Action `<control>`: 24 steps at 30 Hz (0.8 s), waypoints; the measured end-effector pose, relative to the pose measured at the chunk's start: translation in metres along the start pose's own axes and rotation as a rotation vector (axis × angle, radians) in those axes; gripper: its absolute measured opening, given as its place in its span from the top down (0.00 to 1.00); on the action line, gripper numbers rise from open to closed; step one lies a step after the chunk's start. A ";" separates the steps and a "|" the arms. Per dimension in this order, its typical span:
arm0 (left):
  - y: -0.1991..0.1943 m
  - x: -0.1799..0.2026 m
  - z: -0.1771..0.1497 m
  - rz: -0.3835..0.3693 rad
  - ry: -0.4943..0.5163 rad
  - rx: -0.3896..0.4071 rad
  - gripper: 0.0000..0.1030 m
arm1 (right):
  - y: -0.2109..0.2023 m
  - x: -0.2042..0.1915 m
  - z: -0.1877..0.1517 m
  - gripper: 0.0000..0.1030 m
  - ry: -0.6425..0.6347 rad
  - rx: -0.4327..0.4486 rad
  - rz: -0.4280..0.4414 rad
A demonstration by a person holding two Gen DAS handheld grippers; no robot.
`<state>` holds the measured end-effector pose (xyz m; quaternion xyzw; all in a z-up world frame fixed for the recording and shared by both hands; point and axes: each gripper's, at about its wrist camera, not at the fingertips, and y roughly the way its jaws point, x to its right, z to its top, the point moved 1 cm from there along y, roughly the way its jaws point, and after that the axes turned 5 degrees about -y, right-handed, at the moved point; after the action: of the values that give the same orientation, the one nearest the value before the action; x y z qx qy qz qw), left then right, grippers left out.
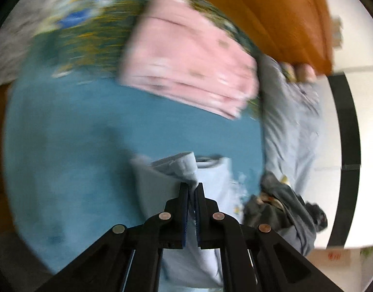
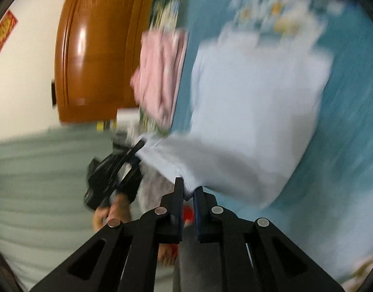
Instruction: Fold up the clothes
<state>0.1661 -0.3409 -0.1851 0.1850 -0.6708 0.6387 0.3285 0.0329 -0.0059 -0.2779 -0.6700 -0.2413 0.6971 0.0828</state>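
Note:
A pale blue garment (image 1: 210, 177) (image 2: 247, 102) is lifted off the teal bed cover (image 1: 77, 146) (image 2: 344, 126), held at two points along one edge. My left gripper (image 1: 191, 186) is shut on a bunched hem of it. My right gripper (image 2: 189, 187) is shut on another part of the same edge. In the right wrist view the left gripper (image 2: 137, 148) shows at centre left, a hand (image 2: 113, 209) holding it, pinching the cloth's far corner. Both views are motion-blurred.
A folded pink garment (image 1: 186, 58) (image 2: 159, 77) lies on a green floral cover (image 1: 89, 29). A grey-blue garment (image 1: 291, 112) and a dark grey one (image 1: 281, 209) sit at the bed's right edge. An orange wooden headboard (image 1: 271, 12) (image 2: 94, 48) stands behind. A person's pale green shirt (image 2: 40, 170) fills the lower left.

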 end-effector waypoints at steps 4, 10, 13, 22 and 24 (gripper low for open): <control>0.042 0.063 0.004 0.003 0.119 -0.046 0.94 | -0.020 0.018 0.033 0.93 0.022 0.097 -0.054; 0.073 0.087 0.010 -0.017 0.153 -0.081 0.49 | -0.033 0.053 0.064 0.93 0.073 0.184 -0.121; 0.070 0.064 0.010 0.041 0.162 -0.067 0.48 | -0.032 0.072 0.071 0.90 0.088 0.172 -0.150; 0.104 -0.024 0.009 0.153 -0.019 -0.115 0.46 | -0.051 0.078 0.043 0.40 0.017 0.190 -0.226; 0.113 -0.031 0.006 0.166 -0.031 -0.117 0.46 | -0.035 0.088 0.039 0.40 0.034 0.158 -0.251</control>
<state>0.1115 -0.3391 -0.2885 0.1190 -0.7250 0.6205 0.2742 -0.0198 0.0543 -0.3411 -0.6377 -0.2660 0.6868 0.2257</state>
